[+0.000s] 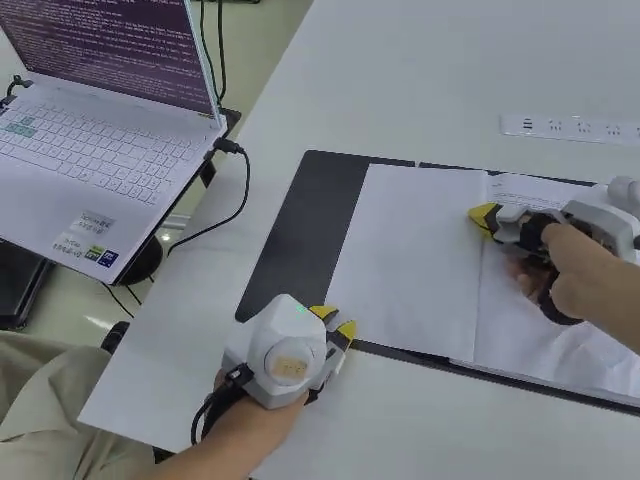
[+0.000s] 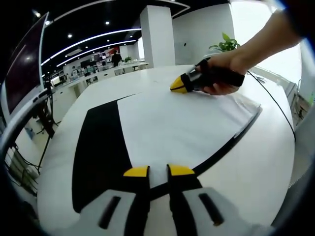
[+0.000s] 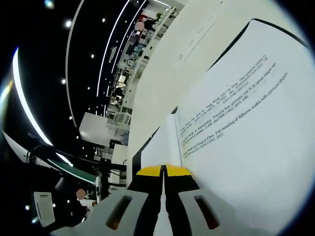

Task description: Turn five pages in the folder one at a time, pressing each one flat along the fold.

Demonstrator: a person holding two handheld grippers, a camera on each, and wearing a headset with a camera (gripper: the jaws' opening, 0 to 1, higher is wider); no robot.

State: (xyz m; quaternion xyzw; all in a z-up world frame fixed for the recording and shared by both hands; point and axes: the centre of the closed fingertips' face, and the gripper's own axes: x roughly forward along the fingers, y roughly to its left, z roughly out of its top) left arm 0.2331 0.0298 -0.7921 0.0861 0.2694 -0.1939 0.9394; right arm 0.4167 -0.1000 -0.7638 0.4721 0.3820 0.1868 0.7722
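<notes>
Lying open on the white table (image 1: 420,70), ahead of the left gripper's jaws and under the right gripper's tips, the black folder (image 1: 310,220) is the biggest of the task's things. It works as the one container here, holding a stack of paper sheets bound at its middle. Its cover looks stiff and flat, so it should stay put while the sheets move. The turned page (image 1: 420,260) rests blank side up on the left half, reaching from the left jaws' tips across to the right jaws' tips. It seems thin, light and limp, easy to crease or tear, and likely to spring back at the fold unless pressed down. The printed page (image 3: 246,123) lies beyond and to the right of the right jaws, its lines of text readable in the right gripper view. A sheet like this is best taken at a free outer edge or corner, pinched lightly, never near the binding. The left gripper (image 2: 157,171) sits at the near edge of the turned page with its jaws parted a little and nothing visibly between them. The right gripper (image 3: 163,170) has its jaws closed tip to tip, pointed at the fold where the two pages meet.
</notes>
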